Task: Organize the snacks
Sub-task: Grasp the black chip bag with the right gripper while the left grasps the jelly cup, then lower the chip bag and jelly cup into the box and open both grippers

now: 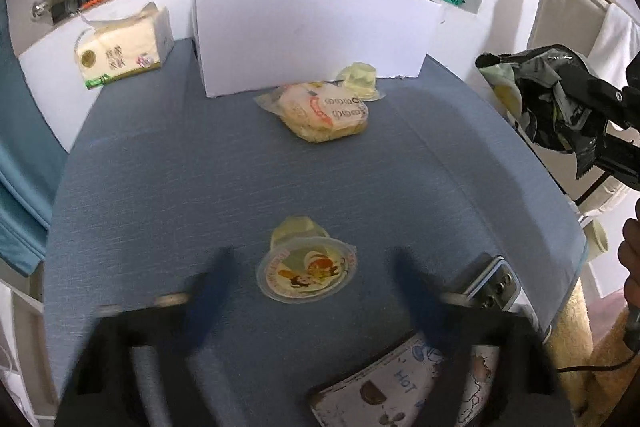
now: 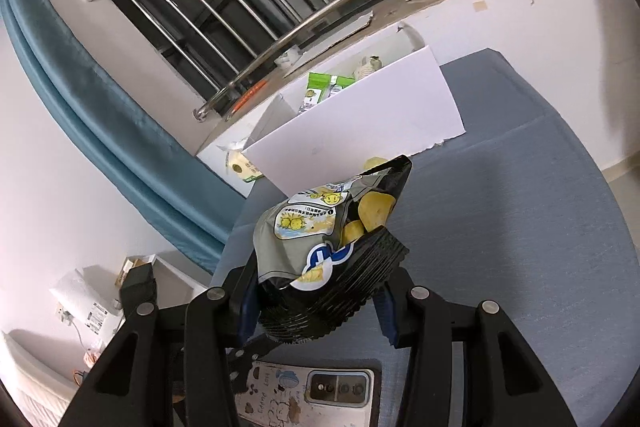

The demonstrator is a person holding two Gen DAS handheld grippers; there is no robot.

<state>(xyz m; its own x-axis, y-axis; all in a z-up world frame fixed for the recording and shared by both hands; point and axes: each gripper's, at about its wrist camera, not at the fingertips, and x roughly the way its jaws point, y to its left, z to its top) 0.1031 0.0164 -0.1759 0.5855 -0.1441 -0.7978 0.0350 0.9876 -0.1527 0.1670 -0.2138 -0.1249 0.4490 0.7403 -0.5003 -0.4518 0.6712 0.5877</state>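
Note:
My right gripper [image 2: 316, 301] is shut on a grey and black chip bag [image 2: 328, 251] and holds it in the air above the blue table; the bag also shows at the right of the left wrist view [image 1: 540, 99]. My left gripper [image 1: 308, 271] is open and blurred, its fingers either side of a jelly cup [image 1: 306, 267] lying on the table. A wrapped bread snack [image 1: 324, 113] and a second jelly cup [image 1: 360, 79] lie in front of the white box [image 1: 312, 31]. The box [image 2: 360, 123] holds green packets [image 2: 320, 87].
A tissue pack [image 1: 120, 47] stands at the back left by the wall. A phone in a patterned case [image 1: 400, 383] lies at the table's near edge, also in the right wrist view [image 2: 308, 393]. A blue curtain [image 2: 100, 99] hangs left.

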